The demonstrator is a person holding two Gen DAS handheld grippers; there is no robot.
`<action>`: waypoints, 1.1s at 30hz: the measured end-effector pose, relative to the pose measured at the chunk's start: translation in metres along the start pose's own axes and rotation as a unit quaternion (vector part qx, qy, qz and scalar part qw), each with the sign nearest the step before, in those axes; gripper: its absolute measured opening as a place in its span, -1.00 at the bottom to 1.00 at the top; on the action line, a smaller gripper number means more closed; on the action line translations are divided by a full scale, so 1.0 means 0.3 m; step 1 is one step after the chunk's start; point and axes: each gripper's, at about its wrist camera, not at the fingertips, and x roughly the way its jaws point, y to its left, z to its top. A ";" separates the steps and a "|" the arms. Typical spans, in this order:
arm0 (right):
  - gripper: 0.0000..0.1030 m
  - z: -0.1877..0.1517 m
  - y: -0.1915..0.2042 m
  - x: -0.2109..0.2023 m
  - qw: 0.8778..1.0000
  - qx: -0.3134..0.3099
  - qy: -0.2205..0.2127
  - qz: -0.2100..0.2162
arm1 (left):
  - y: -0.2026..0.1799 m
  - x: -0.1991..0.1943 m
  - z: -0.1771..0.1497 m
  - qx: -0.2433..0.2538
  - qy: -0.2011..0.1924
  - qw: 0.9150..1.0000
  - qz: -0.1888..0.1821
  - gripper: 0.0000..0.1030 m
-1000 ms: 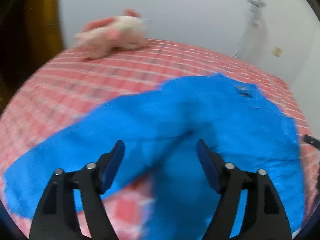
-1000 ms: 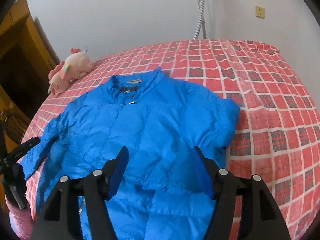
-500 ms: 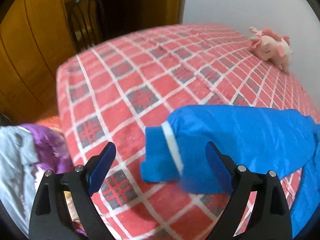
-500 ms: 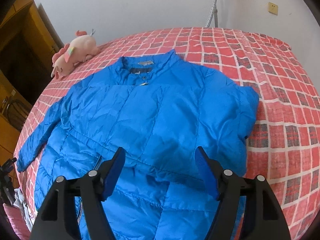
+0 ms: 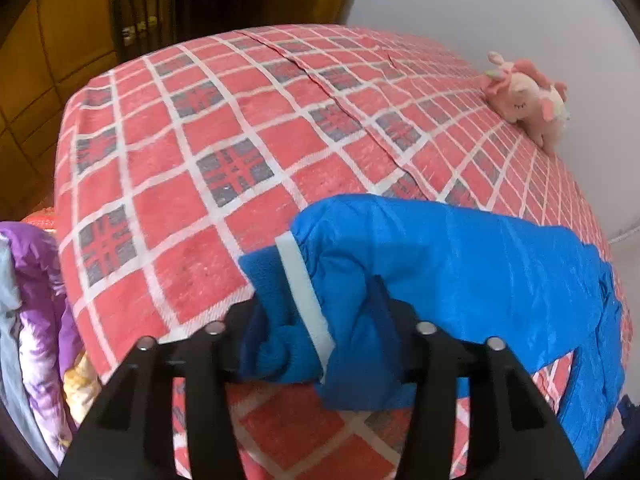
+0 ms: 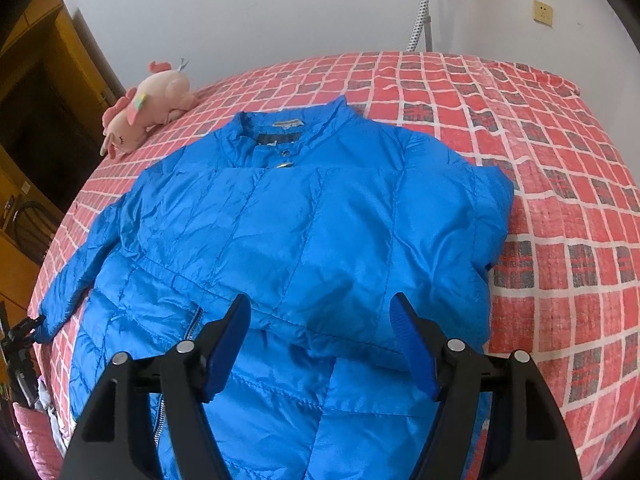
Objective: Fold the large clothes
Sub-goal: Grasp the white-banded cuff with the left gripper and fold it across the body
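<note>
A blue puffer jacket (image 6: 304, 232) lies front up on the red checked bed (image 6: 560, 200), collar toward the far wall. Its left sleeve (image 5: 460, 264) stretches toward the bed's edge. The sleeve's fleece cuff (image 5: 280, 304), with a white band, is bunched between the fingers of my left gripper (image 5: 316, 332), whose jaws are closing and press on it. My right gripper (image 6: 320, 344) hovers open over the jacket's lower front, nothing between its blue pads (image 6: 412, 352).
A pink plush toy (image 6: 148, 120) lies near the wall by the jacket's collar, also in the left wrist view (image 5: 528, 100). A pile of purple and white clothes (image 5: 32, 300) sits beside the bed edge. A dark chair (image 5: 152, 8) and wooden cabinets stand beyond.
My left gripper swung from above the jacket's body out to the sleeve end, then narrowed from wide open onto the cuff. The right gripper stayed nearly still and open.
</note>
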 end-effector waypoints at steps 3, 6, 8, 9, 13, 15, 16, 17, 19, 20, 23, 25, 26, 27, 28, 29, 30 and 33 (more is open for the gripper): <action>0.40 0.001 -0.005 -0.004 1.000 0.000 -0.001 0.000 | -0.022 -0.069 -0.005 -0.011 -0.026 1.000 -0.005 -0.62; 0.40 -0.001 -0.011 -0.016 1.000 0.003 -0.004 -0.001 | -0.072 -0.163 -0.010 -0.005 -0.058 0.998 -0.034 -0.78; 0.40 -0.005 -0.016 -0.025 1.000 0.004 -0.006 -0.003 | -0.136 -0.234 -0.016 0.012 -0.079 0.995 -0.056 -0.80; 0.40 -0.011 -0.023 -0.032 1.000 0.006 -0.007 -0.005 | -0.174 -0.266 -0.021 0.022 -0.088 0.994 -0.064 -0.81; 0.40 -0.037 -0.054 -0.057 1.000 0.012 -0.011 -0.012 | -0.373 -0.374 -0.048 0.078 -0.116 0.984 -0.110 -0.83; 0.40 -0.052 -0.073 -0.067 1.000 0.016 -0.012 -0.016 | -0.474 -0.404 -0.062 0.105 -0.119 0.978 -0.133 -0.83; 0.40 -0.061 -0.085 -0.072 1.000 0.019 -0.013 -0.019 | -0.552 -0.421 -0.075 0.126 -0.121 0.974 -0.147 -0.84; 0.40 -0.069 -0.097 -0.076 0.999 0.022 -0.013 -0.021 | -0.614 -0.433 -0.087 0.142 -0.121 0.970 -0.158 -0.84; 0.40 -0.084 -0.118 -0.077 0.999 0.028 -0.012 -0.022 | -0.722 -0.446 -0.111 0.168 -0.119 0.962 -0.178 -0.84; 0.40 -0.091 -0.128 -0.075 0.999 0.031 -0.011 -0.023 | -0.800 -0.451 -0.132 0.187 -0.116 0.957 -0.190 -0.85; 0.40 -0.103 -0.152 -0.065 0.999 0.037 -0.007 -0.024 | -0.987 -0.448 -0.191 0.230 -0.104 0.943 -0.218 -0.85; 0.40 -0.103 -0.166 -0.055 0.999 0.042 -0.005 -0.025 | -1.096 -0.443 -0.232 0.255 -0.100 0.934 -0.230 -0.85; 0.40 -0.104 -0.171 -0.051 0.999 0.043 -0.004 -0.025 | -1.162 -0.435 -0.260 0.269 -0.095 0.928 -0.238 -0.85; 0.40 -0.105 -0.178 -0.043 0.999 0.045 -0.002 -0.026 | -1.208 -0.426 -0.280 0.277 -0.090 0.925 -0.245 -0.85; 0.40 -0.105 -0.182 -0.038 0.999 0.046 0.000 -0.026 | -1.266 -0.410 -0.307 0.288 -0.080 0.920 -0.254 -0.85; 0.40 -0.105 -0.188 -0.030 0.999 0.047 0.002 -0.025 | -1.307 -0.396 -0.326 0.296 -0.073 0.916 -0.260 -0.85; 0.40 -0.106 -0.194 -0.023 0.998 0.049 0.004 -0.025 | -1.348 -0.386 -0.353 0.303 -0.064 0.913 -0.265 -0.85; 0.40 -0.110 -0.205 -0.008 0.998 0.052 0.009 -0.026 | -1.459 -0.308 -0.425 0.327 -0.036 0.906 -0.267 -0.85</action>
